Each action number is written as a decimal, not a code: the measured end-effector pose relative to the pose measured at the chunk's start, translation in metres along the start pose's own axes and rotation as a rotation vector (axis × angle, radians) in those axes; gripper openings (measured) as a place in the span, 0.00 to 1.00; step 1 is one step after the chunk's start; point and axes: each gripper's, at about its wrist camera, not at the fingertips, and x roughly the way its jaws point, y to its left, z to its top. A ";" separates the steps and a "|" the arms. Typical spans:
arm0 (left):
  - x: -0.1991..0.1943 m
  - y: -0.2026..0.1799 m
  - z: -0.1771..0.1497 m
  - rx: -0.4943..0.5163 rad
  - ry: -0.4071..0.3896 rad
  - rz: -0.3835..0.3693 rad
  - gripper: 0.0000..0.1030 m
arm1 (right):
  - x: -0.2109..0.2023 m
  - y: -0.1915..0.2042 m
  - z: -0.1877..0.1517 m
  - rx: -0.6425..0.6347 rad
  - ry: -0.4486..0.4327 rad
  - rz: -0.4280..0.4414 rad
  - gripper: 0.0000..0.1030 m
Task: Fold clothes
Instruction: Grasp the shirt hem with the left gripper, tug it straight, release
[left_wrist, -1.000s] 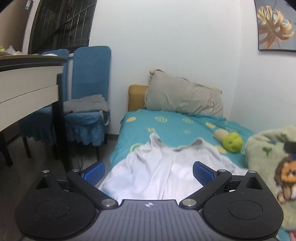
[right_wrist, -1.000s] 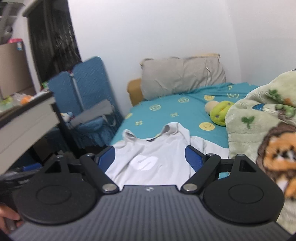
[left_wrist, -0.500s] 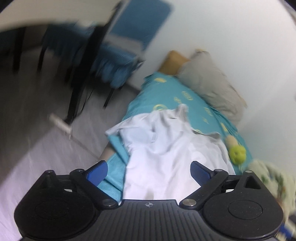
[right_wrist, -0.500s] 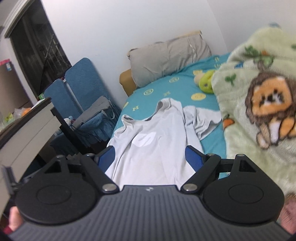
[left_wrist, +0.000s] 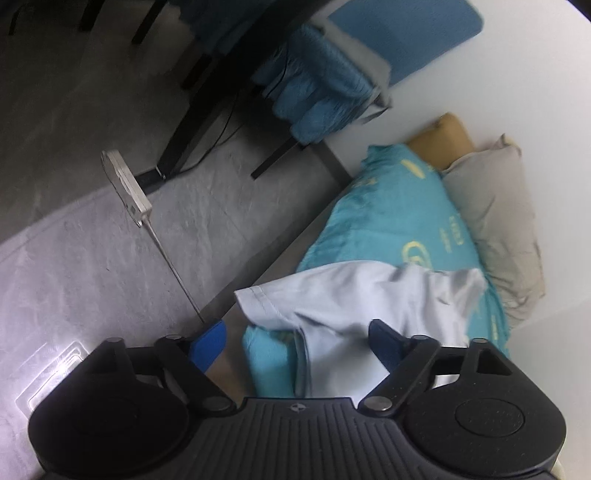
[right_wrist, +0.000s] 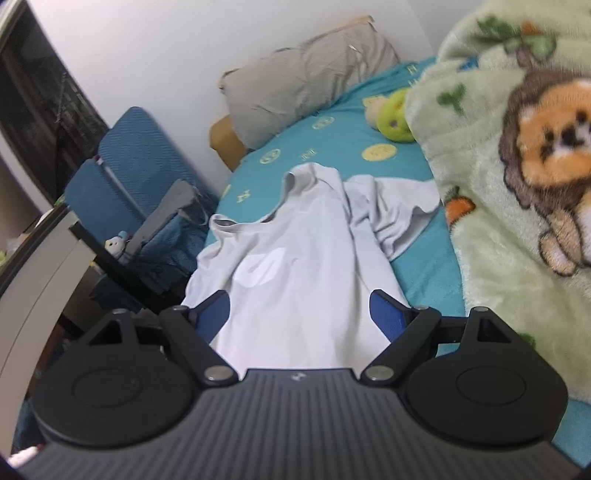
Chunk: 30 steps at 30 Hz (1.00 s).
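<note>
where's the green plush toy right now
In the right wrist view the green plush toy lies at upper right on the teal bed sheet, tucked against the lion blanket and just below the grey pillow.

The white T-shirt (right_wrist: 295, 266) has its lower hem hidden behind the right gripper (right_wrist: 300, 314) body. The lion blanket (right_wrist: 517, 166) is cut off by the frame's right edge.

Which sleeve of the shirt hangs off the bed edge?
The sleeve beside the left gripper, nearest the floor; the other sleeve lies bunched on the sheet beside the lion blanket.
</note>
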 end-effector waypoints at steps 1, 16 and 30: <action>0.008 -0.001 0.002 -0.008 0.005 -0.002 0.70 | 0.005 -0.005 0.001 0.017 0.009 -0.006 0.82; -0.017 -0.098 0.038 0.354 -0.220 -0.058 0.08 | 0.017 -0.015 0.001 0.045 0.027 -0.023 0.82; 0.033 -0.127 0.064 0.533 -0.406 0.461 0.27 | 0.022 -0.021 0.006 0.008 -0.006 -0.081 0.82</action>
